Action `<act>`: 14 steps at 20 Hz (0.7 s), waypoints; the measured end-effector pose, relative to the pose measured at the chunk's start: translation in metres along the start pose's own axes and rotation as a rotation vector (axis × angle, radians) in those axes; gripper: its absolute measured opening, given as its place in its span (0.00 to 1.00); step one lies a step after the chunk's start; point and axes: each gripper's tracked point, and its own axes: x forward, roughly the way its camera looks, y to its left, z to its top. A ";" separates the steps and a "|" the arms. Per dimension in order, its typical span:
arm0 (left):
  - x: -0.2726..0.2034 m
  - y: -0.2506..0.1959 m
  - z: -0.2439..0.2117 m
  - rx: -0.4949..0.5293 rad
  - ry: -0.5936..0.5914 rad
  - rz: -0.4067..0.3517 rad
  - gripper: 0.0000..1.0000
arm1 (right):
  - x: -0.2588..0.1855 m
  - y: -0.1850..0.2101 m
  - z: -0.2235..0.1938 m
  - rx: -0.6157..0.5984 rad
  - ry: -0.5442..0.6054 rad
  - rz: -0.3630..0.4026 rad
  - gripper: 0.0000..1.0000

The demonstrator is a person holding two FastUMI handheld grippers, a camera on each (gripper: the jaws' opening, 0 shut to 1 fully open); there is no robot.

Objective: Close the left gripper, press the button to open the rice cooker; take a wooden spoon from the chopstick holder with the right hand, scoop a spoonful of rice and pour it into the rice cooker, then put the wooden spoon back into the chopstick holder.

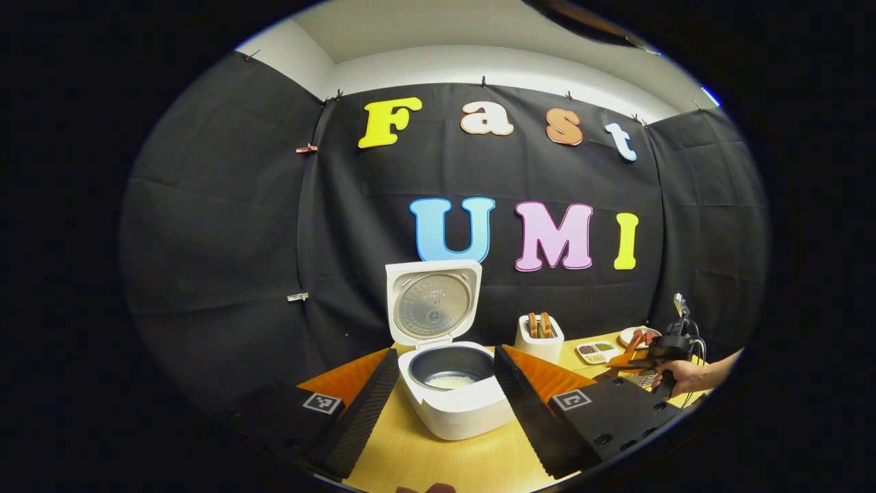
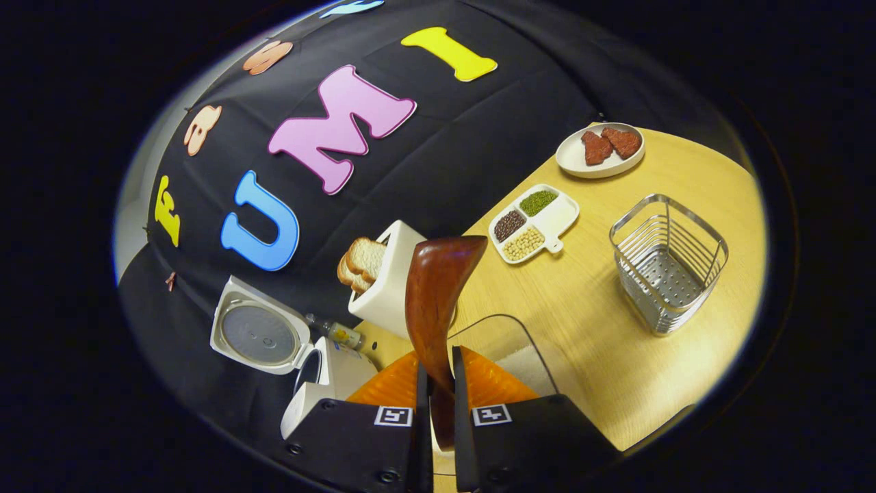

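So the cooker point(image 1: 452, 383) is already popped open near the middle of the table point(image 1: 438, 459), lid standing straight up, and there's some rice sitting in the bottom of the pot. The left gripper point(image 1: 445, 390) just hangs in front of it with its fingers spread wide, one on each side of the cooker, holding nothing. The right gripper point(image 2: 438, 390) has the spoon point(image 2: 434, 301) pinched by the handle, fingers nearly together with the wood between them, bowl pointing up and away. Under it there's a clear container point(image 2: 506, 349) with what looks like rice, close to the table's near edge. The holder point(image 2: 667, 263), that wire basket thing, sits off toward the right edge of the table, well apart from the cooker. My read on the spoon: stiff, light, and that glossy finish probably makes it a bit slick, so it could twist in the grip once the bowl is loaded. I'd grab it mid-handle or a bit closer to the bowl, flat sides against the pads, so it doesn't roll. Rice spills easily, so keep the bowl level on the way over.
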 end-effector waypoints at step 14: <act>-0.006 -0.003 0.003 -0.006 -0.003 -0.009 0.96 | -0.033 0.088 0.044 0.178 0.018 0.166 0.17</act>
